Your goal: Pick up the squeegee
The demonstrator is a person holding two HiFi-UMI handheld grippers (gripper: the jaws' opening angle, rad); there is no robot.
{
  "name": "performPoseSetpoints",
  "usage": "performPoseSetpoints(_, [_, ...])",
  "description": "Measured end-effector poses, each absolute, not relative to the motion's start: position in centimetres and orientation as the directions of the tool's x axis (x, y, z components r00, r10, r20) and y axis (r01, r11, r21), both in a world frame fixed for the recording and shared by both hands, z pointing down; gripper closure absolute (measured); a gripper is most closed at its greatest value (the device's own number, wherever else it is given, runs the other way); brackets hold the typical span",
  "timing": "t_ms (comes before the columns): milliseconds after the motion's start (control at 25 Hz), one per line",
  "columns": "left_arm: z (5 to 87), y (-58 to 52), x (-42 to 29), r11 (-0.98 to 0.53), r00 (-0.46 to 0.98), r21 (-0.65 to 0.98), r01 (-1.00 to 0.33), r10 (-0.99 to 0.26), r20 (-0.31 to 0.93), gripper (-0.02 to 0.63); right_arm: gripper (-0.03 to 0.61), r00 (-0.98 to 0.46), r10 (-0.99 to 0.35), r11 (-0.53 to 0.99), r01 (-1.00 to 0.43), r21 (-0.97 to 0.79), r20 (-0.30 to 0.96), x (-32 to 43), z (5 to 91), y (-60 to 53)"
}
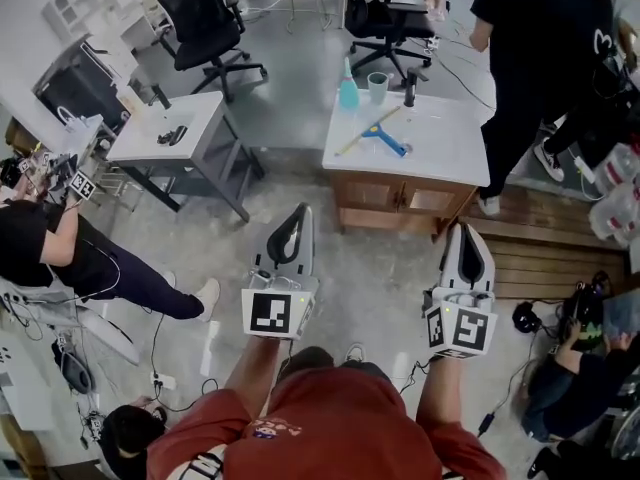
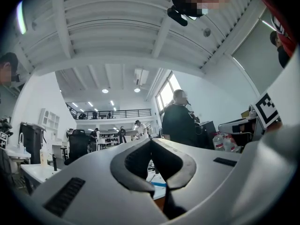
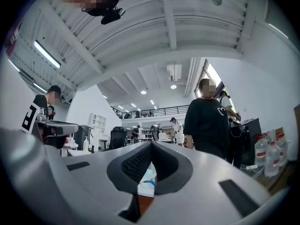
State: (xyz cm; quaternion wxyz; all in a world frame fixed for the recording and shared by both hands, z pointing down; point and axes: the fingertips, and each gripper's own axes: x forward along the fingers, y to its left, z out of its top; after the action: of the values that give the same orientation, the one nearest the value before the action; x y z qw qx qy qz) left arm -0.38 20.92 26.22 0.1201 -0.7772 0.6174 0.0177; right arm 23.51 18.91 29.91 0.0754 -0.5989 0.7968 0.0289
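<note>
The squeegee (image 1: 378, 133), with a blue handle and a long pale blade, lies on the white-topped wooden cabinet table (image 1: 445, 153) ahead of me. It shows as a blue sliver under the jaw tips in the left gripper view (image 2: 157, 184) and the right gripper view (image 3: 149, 181). My left gripper (image 1: 303, 211) and right gripper (image 1: 466, 228) are held side by side over the floor, well short of the table. Both point toward it. Both are shut with nothing between the jaws, as the left gripper (image 2: 150, 140) and right gripper (image 3: 151, 143) views show.
A teal spray bottle (image 1: 348, 90), a clear cup (image 1: 377, 86) and a dark bottle (image 1: 409, 90) stand at the table's far edge. A person in black (image 1: 540, 58) stands at its right. A second white table (image 1: 165, 128), office chairs (image 1: 200, 18) and wooden planks (image 1: 540, 253) surround it.
</note>
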Motion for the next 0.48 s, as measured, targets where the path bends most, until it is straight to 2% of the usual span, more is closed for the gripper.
performPoseSetpoints(480, [28.1,12.1,-2.1,-0.239,0.254,-0.096,-0.966,-0.948,-0.191,0.597,0.571,-0.266,-0.954,0.268,-0.963,0.003,-0.136,21.6,30.7,10.8])
